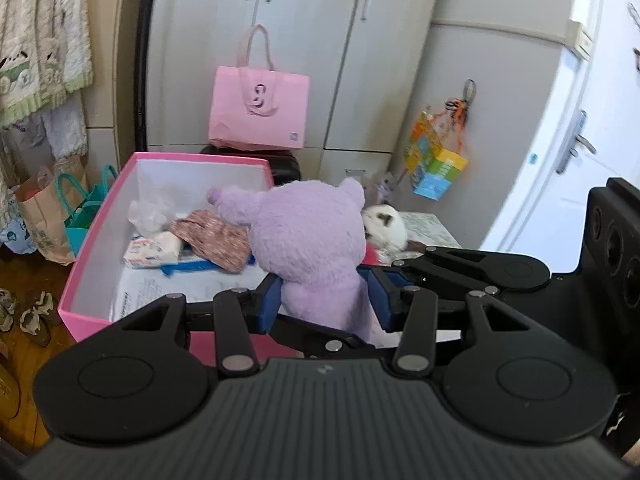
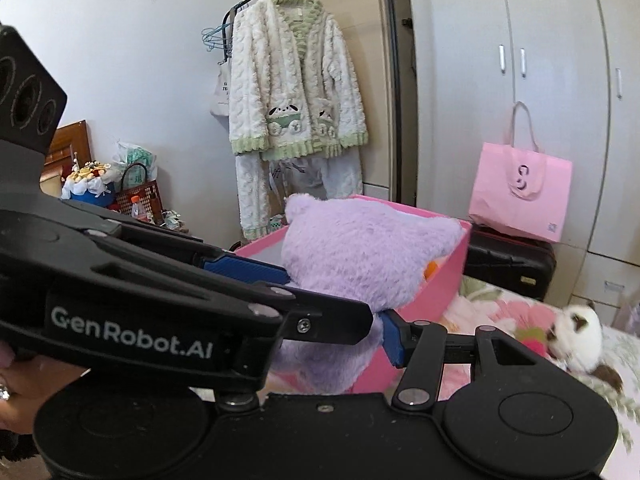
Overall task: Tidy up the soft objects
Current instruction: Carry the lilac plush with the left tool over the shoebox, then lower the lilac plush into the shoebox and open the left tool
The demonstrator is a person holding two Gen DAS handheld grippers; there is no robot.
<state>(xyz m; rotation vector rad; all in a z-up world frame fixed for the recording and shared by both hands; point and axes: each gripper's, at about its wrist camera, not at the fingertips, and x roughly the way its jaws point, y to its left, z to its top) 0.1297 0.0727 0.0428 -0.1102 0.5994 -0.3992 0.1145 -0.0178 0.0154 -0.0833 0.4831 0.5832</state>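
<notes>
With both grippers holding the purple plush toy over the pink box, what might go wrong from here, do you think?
1. The left gripper and right gripper pinch only the lower part of the purple plush toy; its bulky head could sag or slip free.
2. The pink box already holds a floral cloth and a tissue pack, so the toy may sit proud or crush them.
3. Uneven release might tip it over the rim.

left claw (image 1: 325, 300): clamped, tilted down | right claw (image 2: 340, 304): clamped, tilted down
</notes>
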